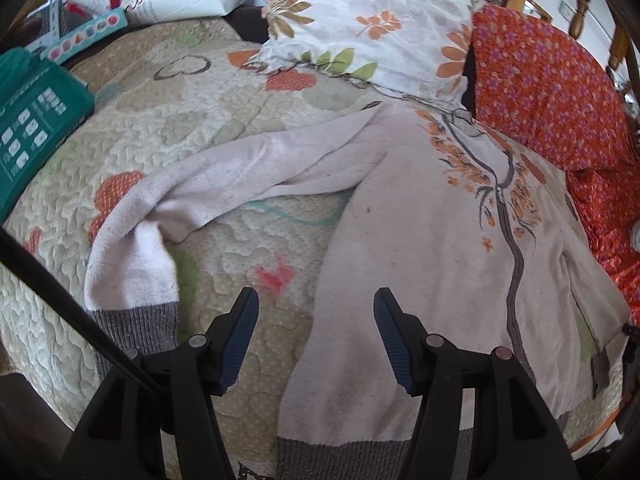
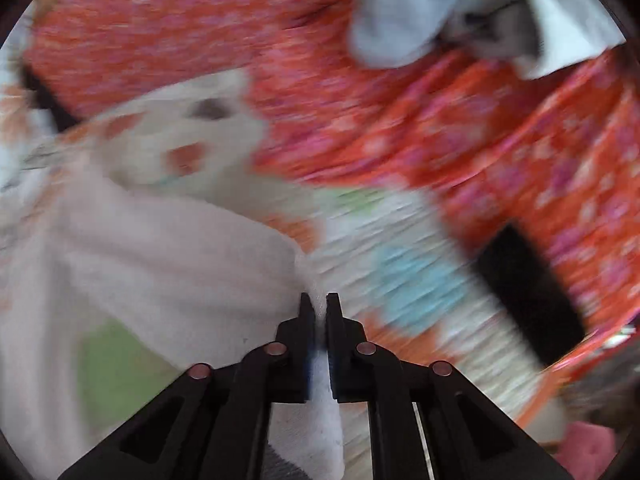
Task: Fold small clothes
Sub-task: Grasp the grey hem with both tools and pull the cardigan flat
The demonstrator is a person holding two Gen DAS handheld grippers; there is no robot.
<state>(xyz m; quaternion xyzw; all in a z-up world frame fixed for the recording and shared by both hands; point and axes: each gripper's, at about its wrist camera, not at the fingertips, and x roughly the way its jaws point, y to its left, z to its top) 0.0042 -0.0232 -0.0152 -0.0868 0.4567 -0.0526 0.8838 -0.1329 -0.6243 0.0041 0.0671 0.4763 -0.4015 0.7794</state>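
Observation:
A small pale pink zip sweater (image 1: 432, 240) with grey ribbed hems and orange flower embroidery lies face up on a quilted bedspread (image 1: 180, 128). One sleeve (image 1: 168, 216) stretches out to the left, its grey cuff near the front edge. My left gripper (image 1: 316, 304) is open and empty, just above the sweater's lower left edge. In the blurred right wrist view, my right gripper (image 2: 319, 304) is shut on a fold of the pink sweater (image 2: 160, 256) and holds it pinched between the fingers.
A floral pillow (image 1: 360, 20) lies at the head of the bed. An orange-red flowered cloth (image 1: 560, 92) (image 2: 440, 120) lies to the right. A teal box (image 1: 32, 120) sits at the left edge. Grey-white clothing (image 2: 480, 12) lies on the orange cloth.

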